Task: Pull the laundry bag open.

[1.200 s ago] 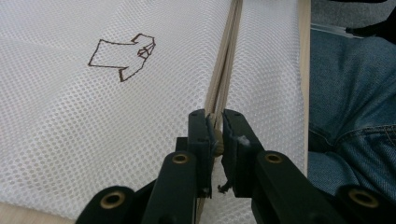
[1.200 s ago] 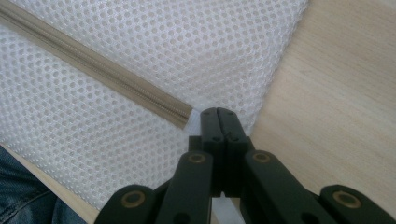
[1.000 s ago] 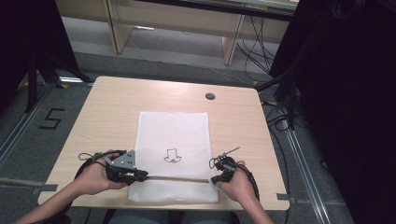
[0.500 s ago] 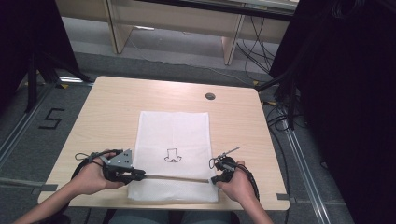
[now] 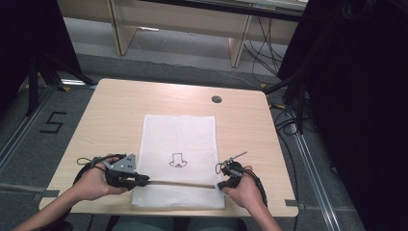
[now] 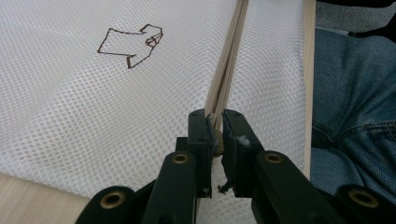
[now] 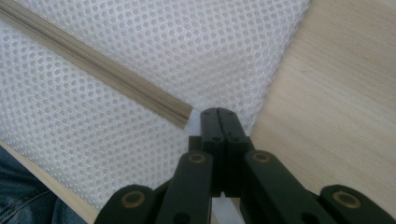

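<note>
A white mesh bag (image 5: pixel 178 130) lies flat on the wooden table (image 5: pixel 115 110), with a small shirt drawing (image 5: pixel 177 160) on it. A beige zipper (image 5: pixel 180 184) runs across its near end. My left gripper (image 5: pixel 144 181) sits at the zipper's left end. In the left gripper view this left gripper (image 6: pixel 215 119) is shut on the zipper pull (image 6: pixel 215 140), and the zipper (image 6: pixel 229 60) stretches away from it. My right gripper (image 5: pixel 220 185) is at the right end. In the right gripper view the right gripper (image 7: pixel 218 114) is shut on the bag's white edge just past the zipper (image 7: pixel 93 60).
A round cable hole (image 5: pixel 216 99) sits at the table's far right. The near table edge lies close behind both hands, and the person's jeans (image 6: pixel 355 93) are just beyond it. Cables and desk legs stand on the floor past the far edge.
</note>
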